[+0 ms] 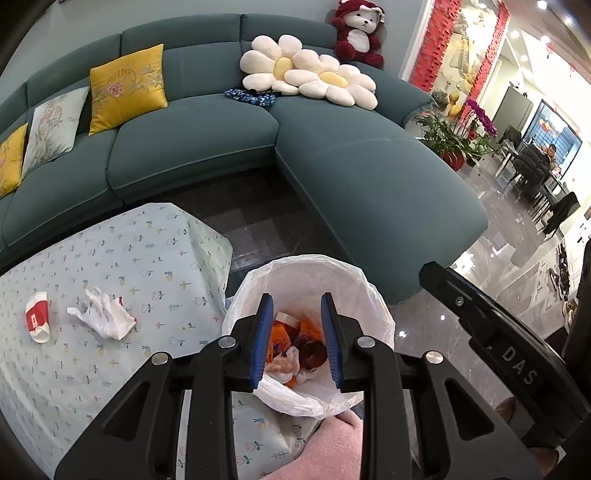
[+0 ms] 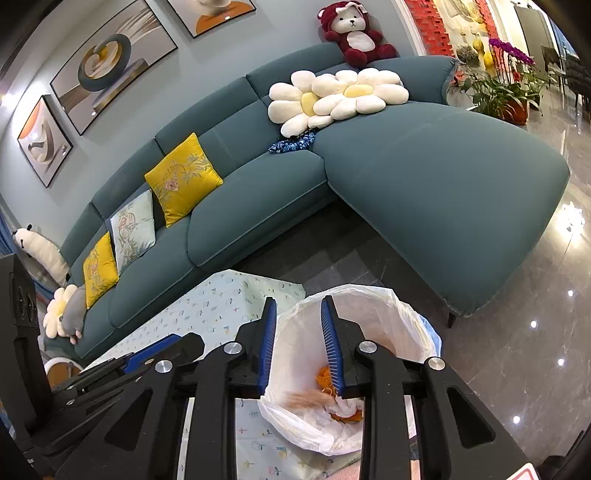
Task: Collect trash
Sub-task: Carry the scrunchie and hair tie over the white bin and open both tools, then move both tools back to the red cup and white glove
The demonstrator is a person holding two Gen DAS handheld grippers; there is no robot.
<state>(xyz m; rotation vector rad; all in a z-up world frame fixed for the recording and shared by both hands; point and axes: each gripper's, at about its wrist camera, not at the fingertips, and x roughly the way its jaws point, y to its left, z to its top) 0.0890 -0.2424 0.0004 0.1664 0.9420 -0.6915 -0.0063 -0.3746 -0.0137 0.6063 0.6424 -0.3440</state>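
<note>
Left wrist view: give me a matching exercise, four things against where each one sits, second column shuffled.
Things:
1. paper cup
2. flower cushions
3. orange wrappers
4. plush bear

Places:
A. inside the white-lined trash bin
B. on top of the sofa backrest
C. lying on its side on the patterned tablecloth
D. on the sofa seat near the corner

Pairs: 1-C, 2-D, 3-A, 4-B

Teal sectional sofa on glossy marble floor — framed wall art
</note>
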